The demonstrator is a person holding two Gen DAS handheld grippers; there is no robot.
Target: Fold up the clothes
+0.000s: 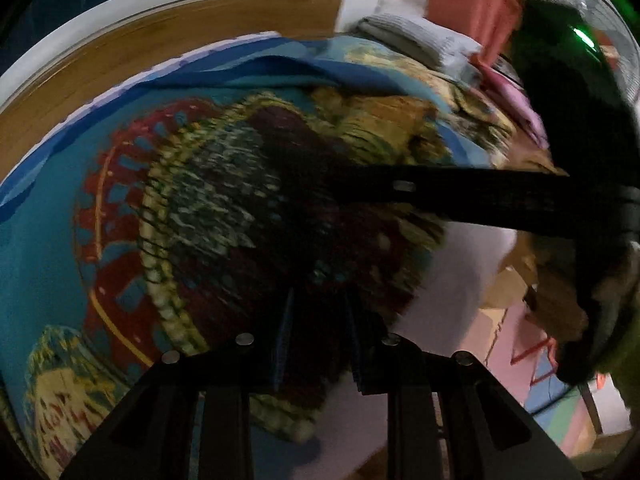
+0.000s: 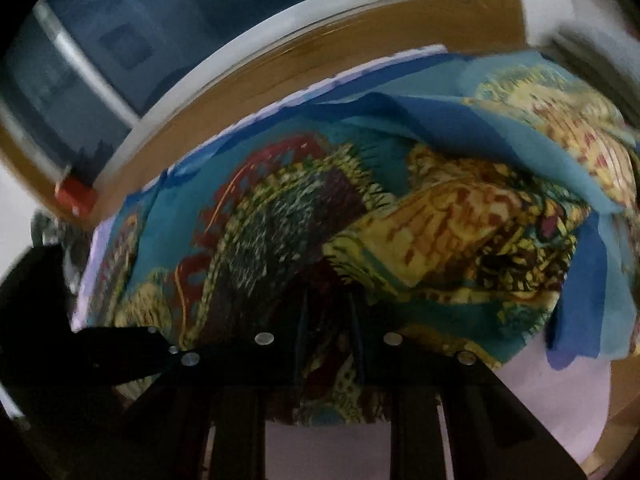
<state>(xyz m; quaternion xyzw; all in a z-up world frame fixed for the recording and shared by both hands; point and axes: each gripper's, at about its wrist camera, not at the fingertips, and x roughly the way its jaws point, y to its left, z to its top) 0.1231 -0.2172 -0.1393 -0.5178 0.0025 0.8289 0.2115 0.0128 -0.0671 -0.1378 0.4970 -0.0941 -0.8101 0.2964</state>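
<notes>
With left claw (image 1: pixel 318 334) and right claw (image 2: pixel 330 334) both pinching the teal, red and yellow patterned cloth (image 2: pixel 360 208) spread on the lilac mat (image 2: pixel 560 392), we risk thin fabric slipping out.

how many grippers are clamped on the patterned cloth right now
2. The left gripper pinches the patterned cloth at its near edge; the right gripper pinches the same edge close beside it. Contact is dim and blurred.

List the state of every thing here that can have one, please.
patterned cloth: rumpled, partly folded over, near edge pinched by both grippers
left gripper: shut on the cloth
right gripper: shut on the cloth
window: dark outside
</notes>
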